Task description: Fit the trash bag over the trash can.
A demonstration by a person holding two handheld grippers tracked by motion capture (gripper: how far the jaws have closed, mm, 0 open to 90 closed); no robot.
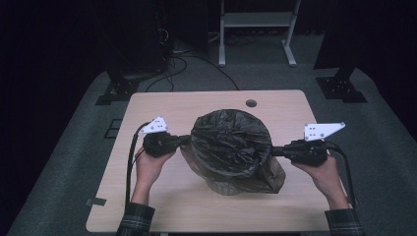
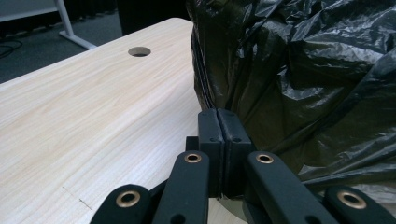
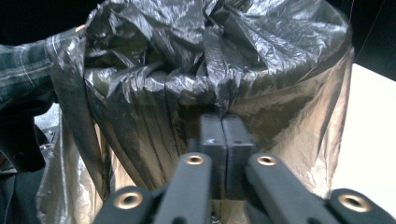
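A crinkled black plastic bag (image 1: pixel 231 147) stands bulging in the middle of the light wooden table (image 1: pixel 157 110); what it covers is hidden. My left gripper (image 1: pixel 188 139) meets the bag's left side, and in the left gripper view its jaws (image 2: pixel 218 114) are pressed together with an edge of the bag (image 2: pixel 303 70) running into their tips. My right gripper (image 1: pixel 273 151) meets the bag's right side. In the right gripper view the jaws (image 3: pixel 222 119) are shut on a gathered fold of the bag (image 3: pixel 187 56).
A round cable hole (image 1: pixel 251 103) lies in the table behind the bag. A white metal frame (image 1: pixel 255 19) and black stand feet (image 1: pixel 115 91) sit on the grey floor beyond the table. A plaid sleeve (image 3: pixel 23 65) shows past the bag in the right gripper view.
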